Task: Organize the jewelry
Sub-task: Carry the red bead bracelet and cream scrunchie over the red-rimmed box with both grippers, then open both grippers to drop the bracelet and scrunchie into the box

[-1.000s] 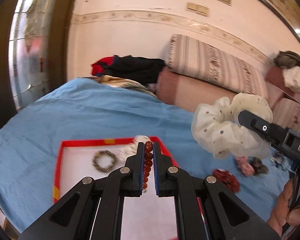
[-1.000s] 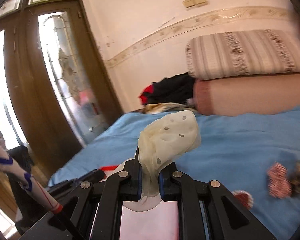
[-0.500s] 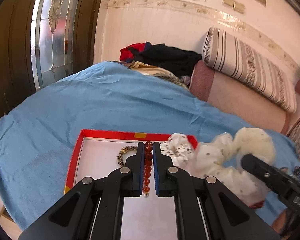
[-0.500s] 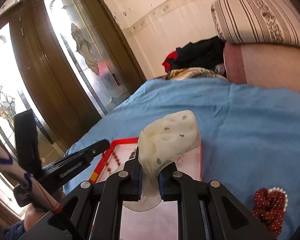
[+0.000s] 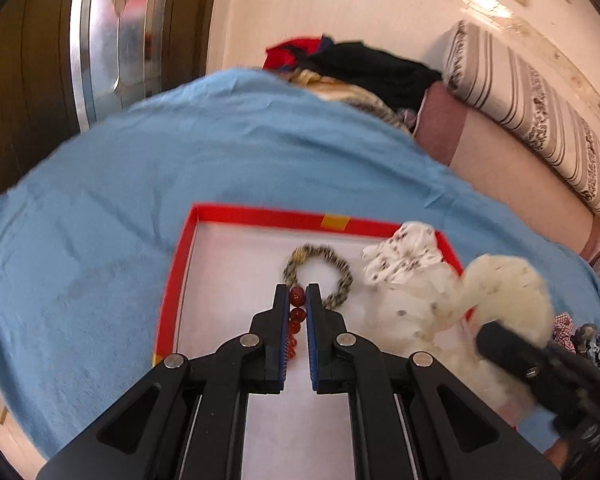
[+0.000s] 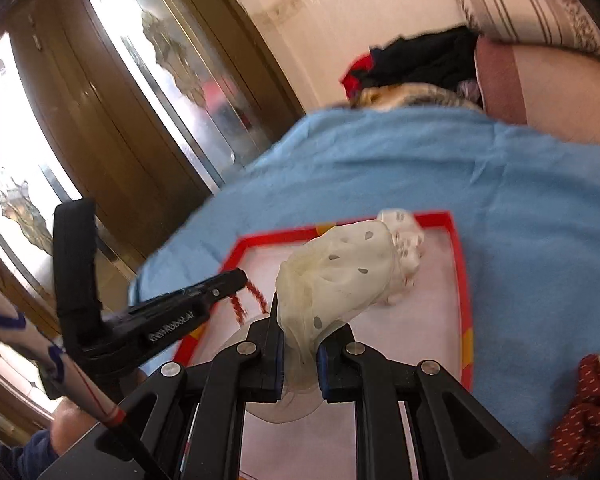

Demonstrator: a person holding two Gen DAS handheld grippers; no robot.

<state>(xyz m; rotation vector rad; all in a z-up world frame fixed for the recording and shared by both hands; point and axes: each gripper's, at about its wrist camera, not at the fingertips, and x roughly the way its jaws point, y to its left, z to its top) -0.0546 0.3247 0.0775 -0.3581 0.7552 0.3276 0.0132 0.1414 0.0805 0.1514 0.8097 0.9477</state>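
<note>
Both grippers have dropped over the red-rimmed tray since a second ago. Left gripper pinches one red bead bracelet; right gripper clamps one cream scrunchie. Inside lie one leopard scrunchie and one white scrunchie. Left gripper's side reads "GenRobot.AI". Blue sheet covers the bed; glazed wooden door behind.
</note>
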